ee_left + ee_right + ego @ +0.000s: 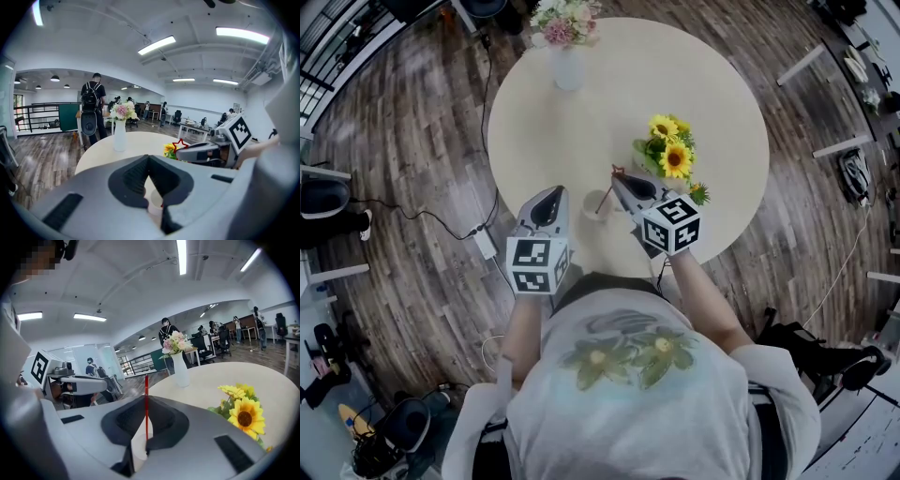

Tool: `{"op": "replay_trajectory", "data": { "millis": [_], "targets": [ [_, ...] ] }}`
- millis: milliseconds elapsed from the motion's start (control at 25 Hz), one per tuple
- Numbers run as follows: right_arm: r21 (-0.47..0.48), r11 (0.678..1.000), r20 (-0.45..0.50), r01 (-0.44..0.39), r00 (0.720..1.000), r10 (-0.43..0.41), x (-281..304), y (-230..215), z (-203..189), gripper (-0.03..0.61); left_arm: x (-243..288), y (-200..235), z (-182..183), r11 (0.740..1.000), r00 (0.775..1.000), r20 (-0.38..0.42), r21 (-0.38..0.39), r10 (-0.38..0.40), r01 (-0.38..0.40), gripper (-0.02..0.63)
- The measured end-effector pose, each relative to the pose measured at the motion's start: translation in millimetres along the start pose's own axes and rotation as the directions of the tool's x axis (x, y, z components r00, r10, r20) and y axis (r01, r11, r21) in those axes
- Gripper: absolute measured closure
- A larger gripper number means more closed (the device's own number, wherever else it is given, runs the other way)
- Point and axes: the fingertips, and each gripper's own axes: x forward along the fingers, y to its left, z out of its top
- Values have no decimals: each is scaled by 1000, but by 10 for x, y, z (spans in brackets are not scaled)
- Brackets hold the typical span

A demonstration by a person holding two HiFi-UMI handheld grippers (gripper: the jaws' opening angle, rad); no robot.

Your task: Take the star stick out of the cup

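Observation:
A small white cup [596,208] stands near the front edge of the round table [581,122]. A thin red star stick [607,191] leans up out of it to the right, its lower end inside the cup. My right gripper [618,178] is shut on the stick's upper part, just under the star [179,144]. In the right gripper view the stick [146,404] runs upright between the closed jaws [146,397], with the cup [137,446] below. My left gripper [555,191] hovers left of the cup, jaws [149,158] shut on nothing; the cup [154,202] shows below them.
A bunch of sunflowers [668,155] lies just right of the right gripper. A white vase of pink flowers [568,58] stands at the table's far edge. A cable [441,220] runs over the wooden floor on the left. People [92,110] stand in the background.

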Motion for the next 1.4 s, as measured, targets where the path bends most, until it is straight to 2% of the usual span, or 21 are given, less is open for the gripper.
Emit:
{"op": "replay_trajectory", "data": {
  "millis": [360,720,1400],
  "targets": [
    [-55,998,2,-35,999,35,-130,130,135,549,-123,-131,30,999,999,18,-23,36,-36,611],
    [-151,987,-1,-48,999,48,-222,291,221,549,-243,-204,52,998,998,37,-38,59,-58,611],
    [-210,977,98,-42,993,64,-553,562,487,549,-463,-378,40,994,994,64,-74,84,-79,611]
  ]
}}
